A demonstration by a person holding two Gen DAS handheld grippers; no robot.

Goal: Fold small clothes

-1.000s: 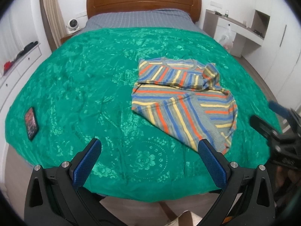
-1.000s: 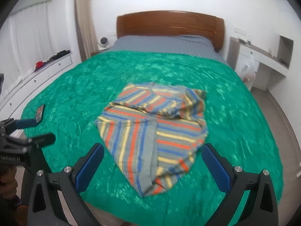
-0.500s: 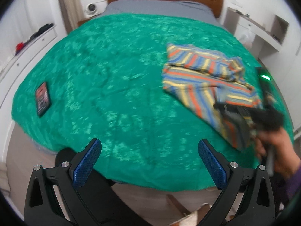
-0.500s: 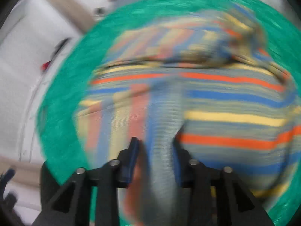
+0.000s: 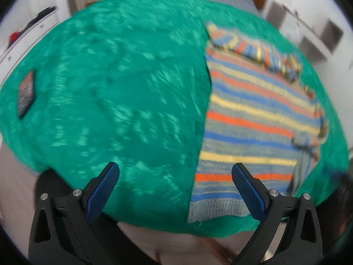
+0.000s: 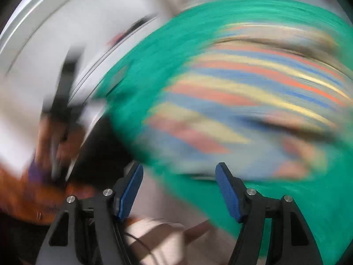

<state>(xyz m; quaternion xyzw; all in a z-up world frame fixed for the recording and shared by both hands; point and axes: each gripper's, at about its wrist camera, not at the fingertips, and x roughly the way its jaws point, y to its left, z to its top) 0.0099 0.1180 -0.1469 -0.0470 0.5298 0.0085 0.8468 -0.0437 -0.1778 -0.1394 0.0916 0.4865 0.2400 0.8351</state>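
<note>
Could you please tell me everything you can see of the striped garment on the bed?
The striped garment looks like a knit top with a grey ground and orange, blue and yellow bands, and a ribbed grey hem at its near end. It lies fairly flat on the green bedspread, with its hem near the foot edge and bunched folds along its far and right sides. Neither gripper touches it; motion blur hides finer detail.

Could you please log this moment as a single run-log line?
striped shirt flat on green bedspread | left gripper open, empty | right gripper open, empty | right view blurred
</note>
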